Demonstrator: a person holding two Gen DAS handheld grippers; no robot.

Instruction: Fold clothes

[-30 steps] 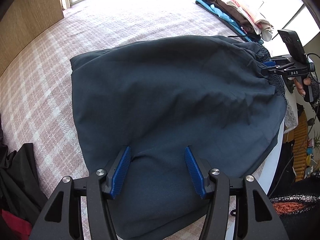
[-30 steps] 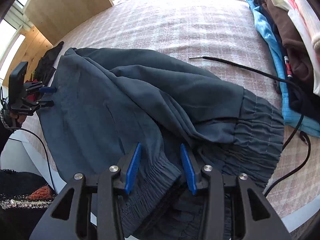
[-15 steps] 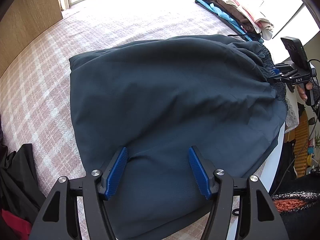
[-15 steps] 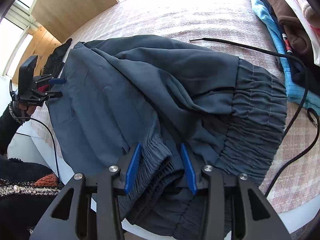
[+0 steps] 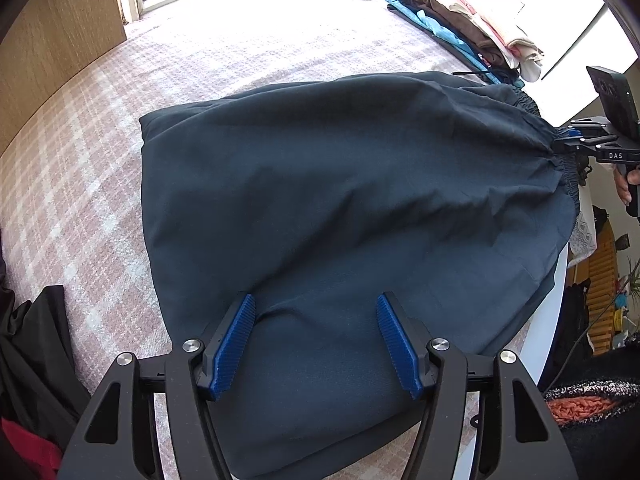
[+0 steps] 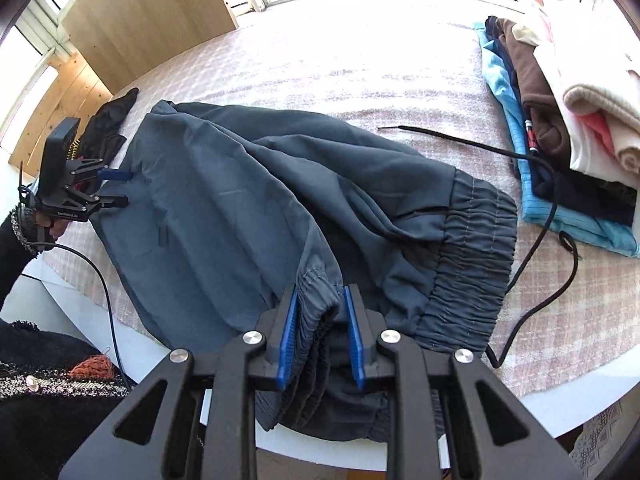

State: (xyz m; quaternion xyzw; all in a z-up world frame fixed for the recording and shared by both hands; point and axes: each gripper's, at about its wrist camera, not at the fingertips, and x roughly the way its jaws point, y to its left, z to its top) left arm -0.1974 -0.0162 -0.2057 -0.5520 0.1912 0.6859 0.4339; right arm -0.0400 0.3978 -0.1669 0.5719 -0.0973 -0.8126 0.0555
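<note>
Dark blue-grey trousers (image 5: pixel 340 184) with an elastic waistband (image 6: pixel 472 248) lie spread on the pink checked cover (image 5: pixel 80 184). My left gripper (image 5: pixel 316 300) is open above the hem end of the trousers, and the cloth lies flat between its blue pads (image 5: pixel 234 344). In the right wrist view that left gripper (image 6: pixel 116 188) shows at the far left of the trousers (image 6: pixel 224 200). My right gripper (image 6: pixel 320 294) is shut on a bunched fold of the waistband at the near table edge. From the left wrist view, the right gripper (image 5: pixel 568 144) pinches the gathered waistband.
A stack of folded clothes (image 6: pixel 560 128) sits at the back right, and a black cord (image 6: pixel 532 248) trails from it past the waistband. Dark garments (image 5: pixel 36 364) lie at the left. The white table edge (image 6: pixel 540 412) is close in front, with a wooden panel (image 6: pixel 144 20) behind.
My right gripper has shut on the waistband fold and drawn it toward the near edge. The left gripper has stayed open over the hem end.
</note>
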